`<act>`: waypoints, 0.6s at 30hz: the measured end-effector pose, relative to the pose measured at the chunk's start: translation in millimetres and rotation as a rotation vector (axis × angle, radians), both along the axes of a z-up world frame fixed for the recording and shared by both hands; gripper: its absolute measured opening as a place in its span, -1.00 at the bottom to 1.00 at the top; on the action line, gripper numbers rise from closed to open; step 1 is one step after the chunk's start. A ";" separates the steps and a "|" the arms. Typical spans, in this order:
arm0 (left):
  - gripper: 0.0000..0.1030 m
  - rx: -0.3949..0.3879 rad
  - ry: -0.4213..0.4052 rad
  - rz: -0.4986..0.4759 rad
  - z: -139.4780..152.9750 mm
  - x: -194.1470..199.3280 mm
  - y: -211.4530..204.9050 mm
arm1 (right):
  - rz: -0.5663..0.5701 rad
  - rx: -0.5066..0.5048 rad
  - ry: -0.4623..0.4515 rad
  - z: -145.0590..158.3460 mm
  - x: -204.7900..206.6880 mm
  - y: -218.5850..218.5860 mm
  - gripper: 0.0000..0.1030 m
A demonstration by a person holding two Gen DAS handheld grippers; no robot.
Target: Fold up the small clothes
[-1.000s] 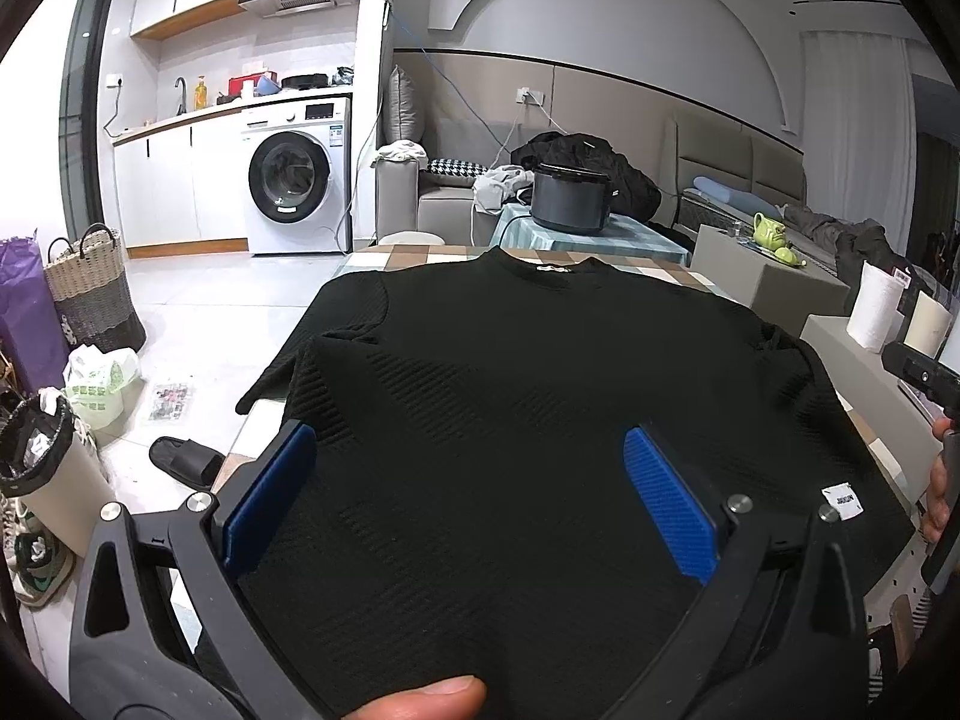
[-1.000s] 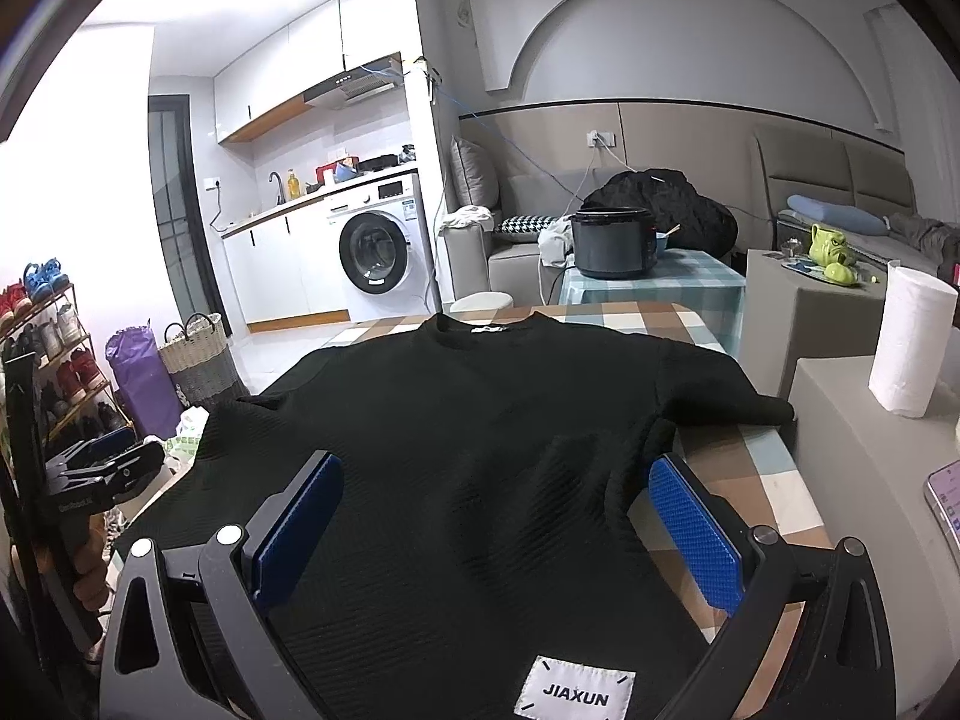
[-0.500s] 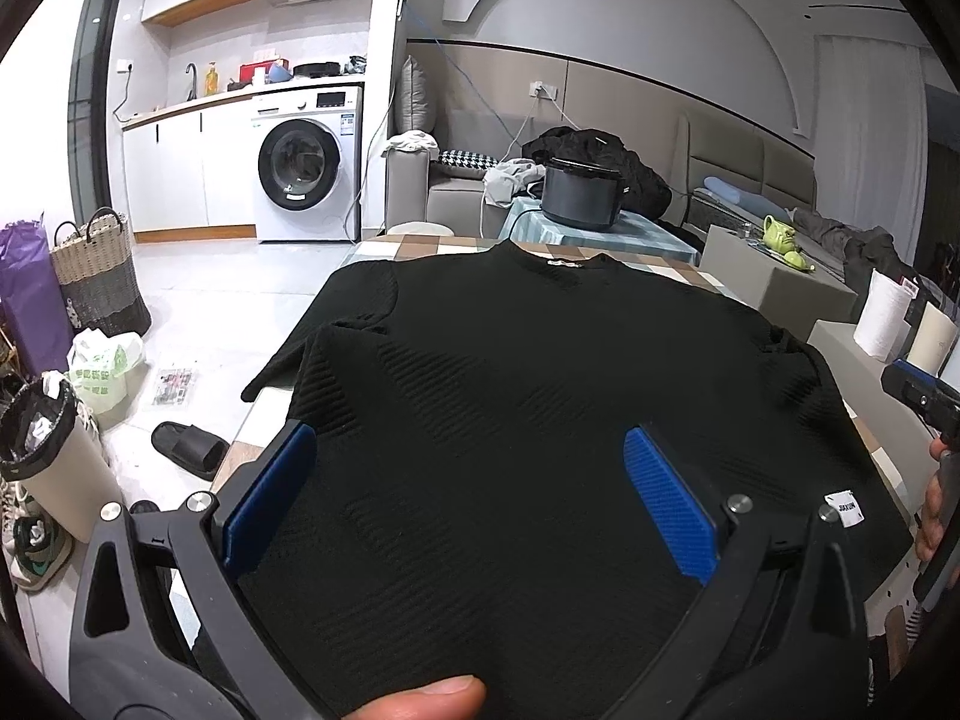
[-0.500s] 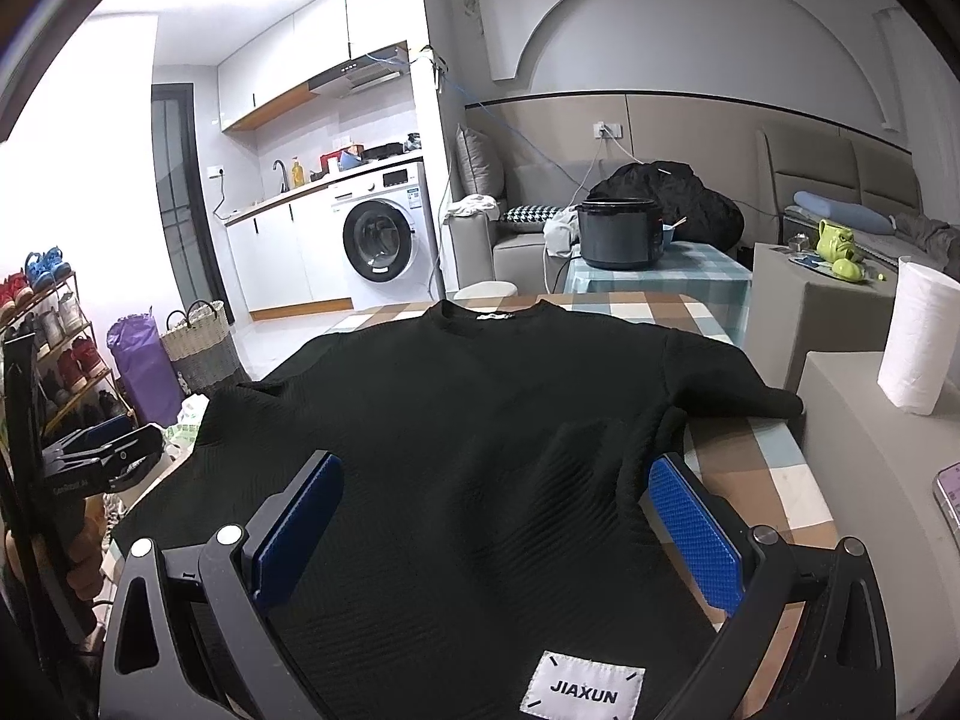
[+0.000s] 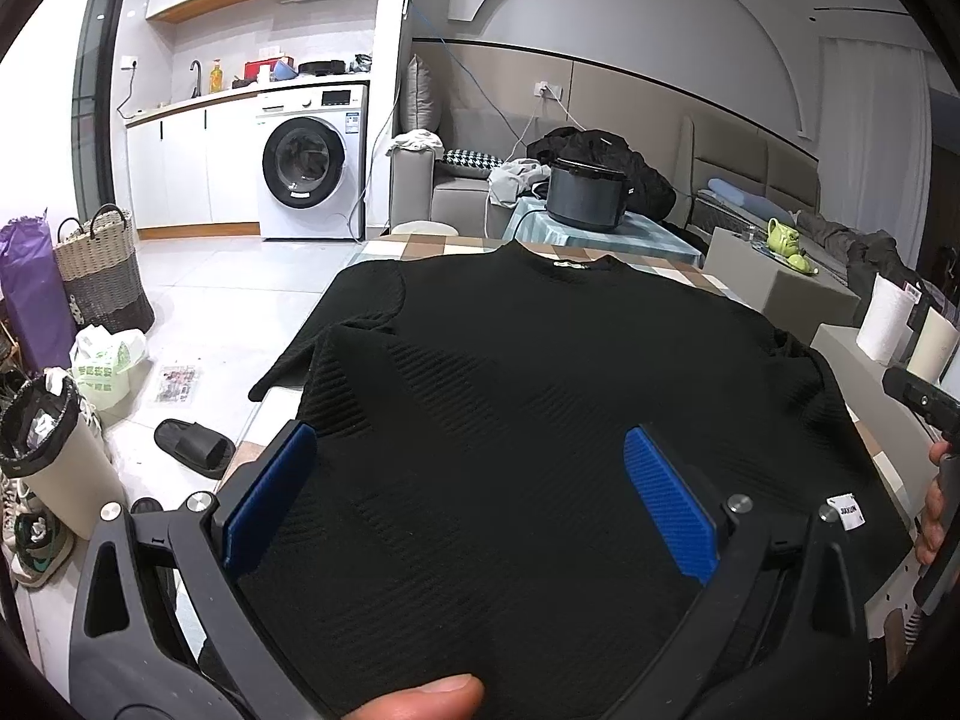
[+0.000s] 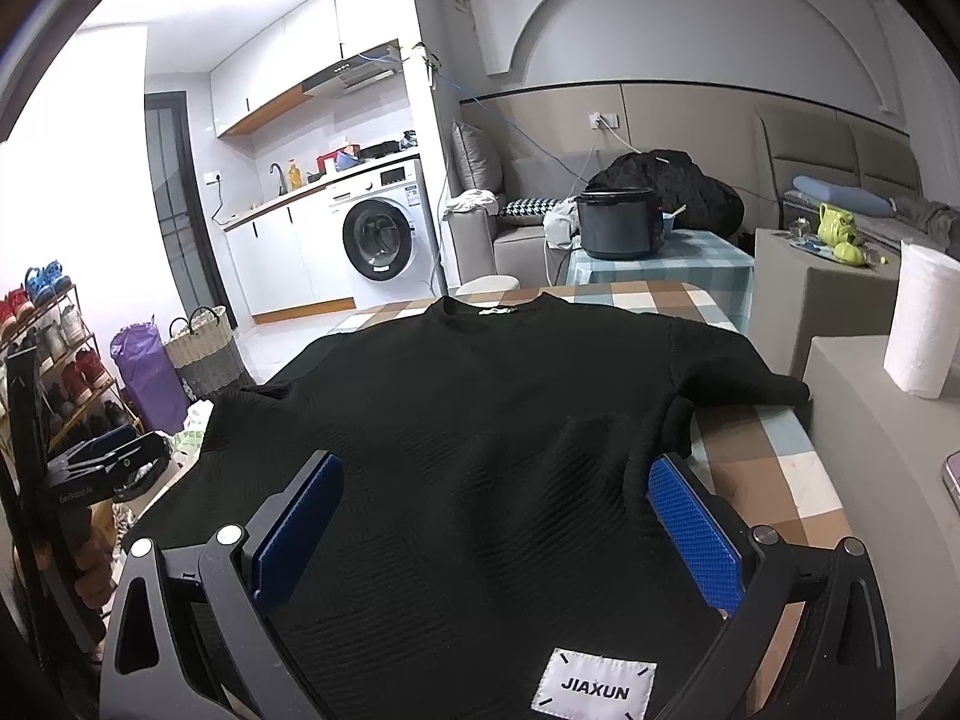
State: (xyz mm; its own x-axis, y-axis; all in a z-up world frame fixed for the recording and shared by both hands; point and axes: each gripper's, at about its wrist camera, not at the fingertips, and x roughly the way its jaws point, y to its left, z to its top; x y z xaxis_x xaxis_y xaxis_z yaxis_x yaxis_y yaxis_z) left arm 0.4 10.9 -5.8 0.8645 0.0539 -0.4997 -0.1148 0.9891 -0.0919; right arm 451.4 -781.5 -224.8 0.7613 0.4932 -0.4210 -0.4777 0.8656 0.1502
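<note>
Sweater [image 6: 468, 450], black and ribbed, lies flat and spread out on the checked worktop [image 6: 756, 468]. Its neck points to the far edge of the worktop and its bottom hem is at the near edge, so its long way runs straight away from both tools. One sleeve hangs off the left edge [image 5: 288, 372]. The other sleeve reaches toward the right edge [image 6: 750, 384], and the cloth there is bunched up a little. A white patch that says JIAXUN [image 6: 594, 687] sits on the hem near the right corner.

The left hand-held gripper [image 5: 468, 492] is over the near left part of the sweater. Its blue pads are wide apart and it holds nothing. The right hand-held gripper [image 6: 492, 528] is over the near right part, just behind the patch. Its pads are wide apart too, and it holds nothing.

Each tool is close to its own side of the hem. I think the left one is nearer the hanging left sleeve and the right one is nearer the bunched right sleeve. So no fold looks started yet, and each side could be picked up by the tool next to it.
</note>
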 end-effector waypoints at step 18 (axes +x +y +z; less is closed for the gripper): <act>0.98 -0.033 0.010 0.039 -0.4 19.9 25.2 | -0.129 0.036 0.140 0.1 35.4 -24.3 1.00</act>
